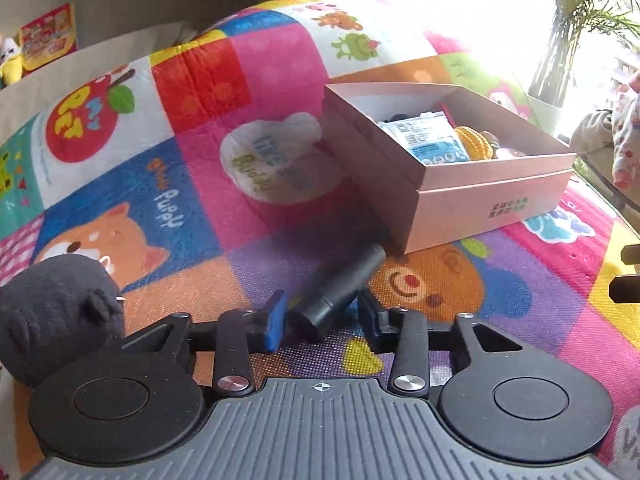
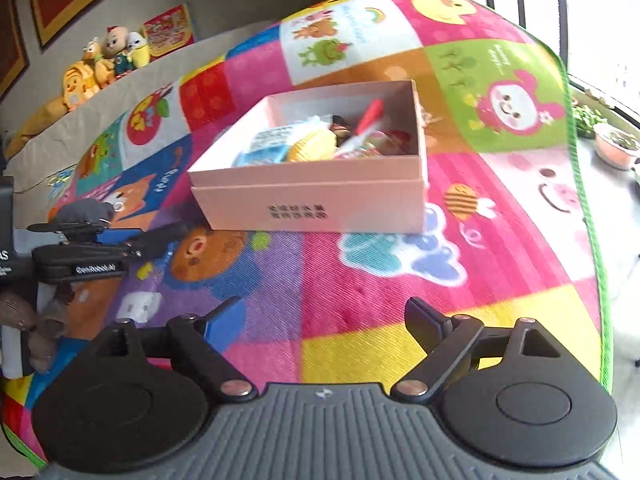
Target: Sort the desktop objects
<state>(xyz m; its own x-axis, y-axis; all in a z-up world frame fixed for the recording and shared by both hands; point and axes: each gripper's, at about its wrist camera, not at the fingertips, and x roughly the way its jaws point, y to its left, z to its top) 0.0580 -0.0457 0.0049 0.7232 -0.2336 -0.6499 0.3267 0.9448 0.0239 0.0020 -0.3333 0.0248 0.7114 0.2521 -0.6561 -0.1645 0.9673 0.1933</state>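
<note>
A black cylinder (image 1: 340,292) lies slanted on the colourful play mat (image 1: 200,208), just short of the open pink box (image 1: 492,200). My left gripper (image 1: 320,300) is shut on the cylinder, one pad on each side of it. A black plush toy (image 1: 52,312) sits to its left. The pink box (image 2: 312,204) holds a blue-white packet (image 2: 264,148), a yellow knitted item (image 2: 312,148) and a red pen (image 2: 368,116). My right gripper (image 2: 324,304) stands open over bare mat in front of the box, with nothing between its fingers.
A small white plug-like object (image 2: 138,306) lies on the mat near the left gripper's body (image 2: 80,264). Plush toys (image 2: 104,60) line the ledge behind. The mat's green edge (image 2: 600,240) runs along the right, with plant pots (image 2: 616,144) beyond it.
</note>
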